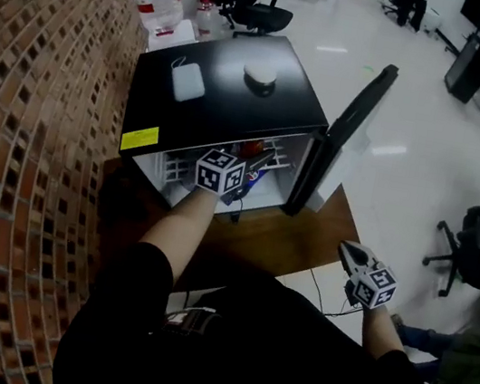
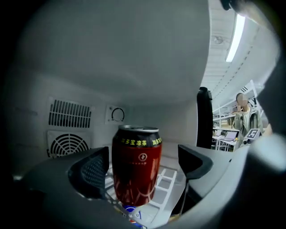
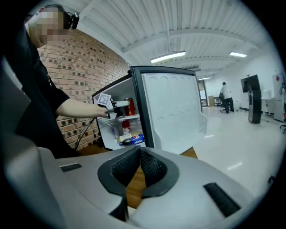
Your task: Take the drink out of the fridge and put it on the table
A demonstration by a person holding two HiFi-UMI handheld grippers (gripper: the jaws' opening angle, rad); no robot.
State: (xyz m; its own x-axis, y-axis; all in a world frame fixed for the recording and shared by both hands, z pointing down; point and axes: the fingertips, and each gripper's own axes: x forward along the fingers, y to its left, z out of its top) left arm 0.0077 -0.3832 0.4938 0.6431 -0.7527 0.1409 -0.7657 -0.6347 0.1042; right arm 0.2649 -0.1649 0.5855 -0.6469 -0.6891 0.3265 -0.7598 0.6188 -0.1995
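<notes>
Barely begun. At left, left gripper (image 1: 251, 172) inside the open fridge (image 1: 227, 106), jaws spread wide on either side of the red drink can (image 2: 136, 156), not yet pinching it. Can upright on the wire shelf (image 2: 167, 179). Door (image 1: 351, 128) already swung wide. Left to do: close on the can, draw it out, set it on the wooden surface (image 1: 260, 236). Further right, right gripper (image 3: 139, 167) idle, jaws pressed together, empty.
</notes>
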